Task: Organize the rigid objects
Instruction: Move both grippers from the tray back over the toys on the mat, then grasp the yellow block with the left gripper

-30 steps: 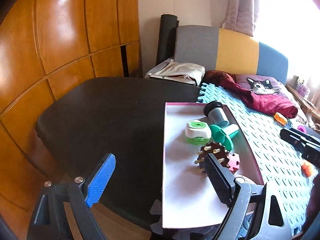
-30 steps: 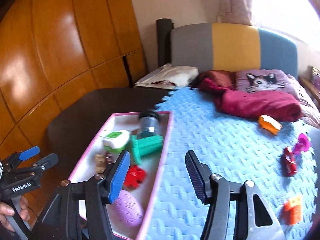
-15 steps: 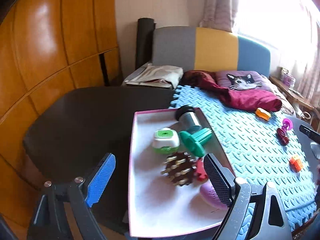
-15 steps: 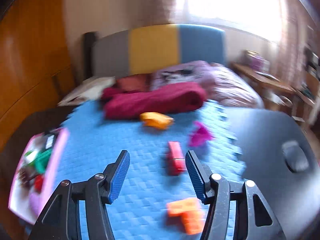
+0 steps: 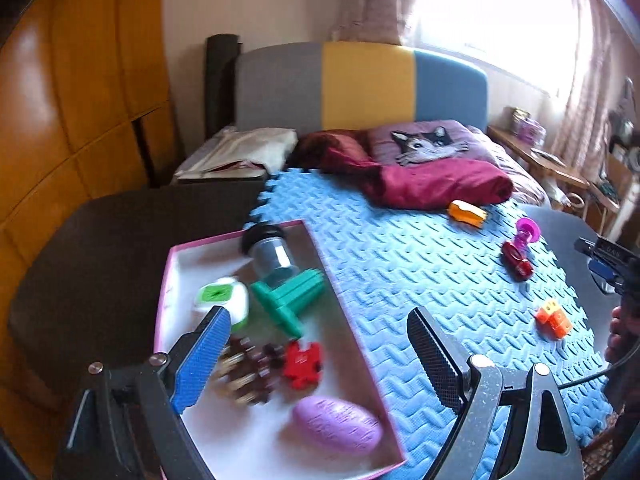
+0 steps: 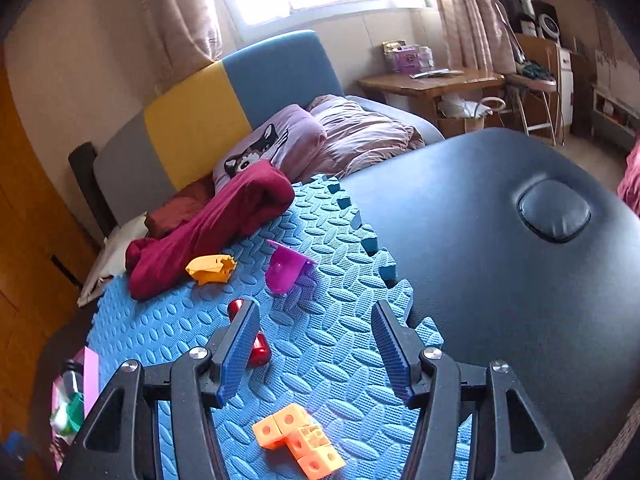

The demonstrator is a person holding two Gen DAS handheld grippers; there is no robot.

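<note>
A pink-rimmed white tray (image 5: 208,241) holds a black-lidded jar (image 5: 268,256), a green-and-white box (image 5: 224,300), a teal plastic piece (image 5: 288,300), a brown spiky toy (image 5: 244,372), a red puzzle piece (image 5: 302,364) and a purple oval (image 5: 336,424). My left gripper (image 5: 316,316) hovers open over the tray's right rim, holding nothing. On the blue foam mat (image 6: 328,360) lie an orange cube block (image 6: 298,440), a red toy car (image 6: 260,350), a magenta cup (image 6: 286,270) and an orange toy (image 6: 210,268). My right gripper (image 6: 315,308) stands open above the mat, between the car and the mat's edge.
The mat covers a black padded table (image 6: 480,240). A maroon cloth (image 6: 208,224) and pillows lie at the far end, by the headboard. Wooden cabinets line the left side. The tray's corner (image 6: 90,372) shows at the left. A person's hand (image 5: 616,336) holds the right gripper (image 5: 608,256).
My left gripper has swung right, from the bare table side to over the tray's right rim. My right gripper has swept from beside the tray to the loose toys and rolled.
</note>
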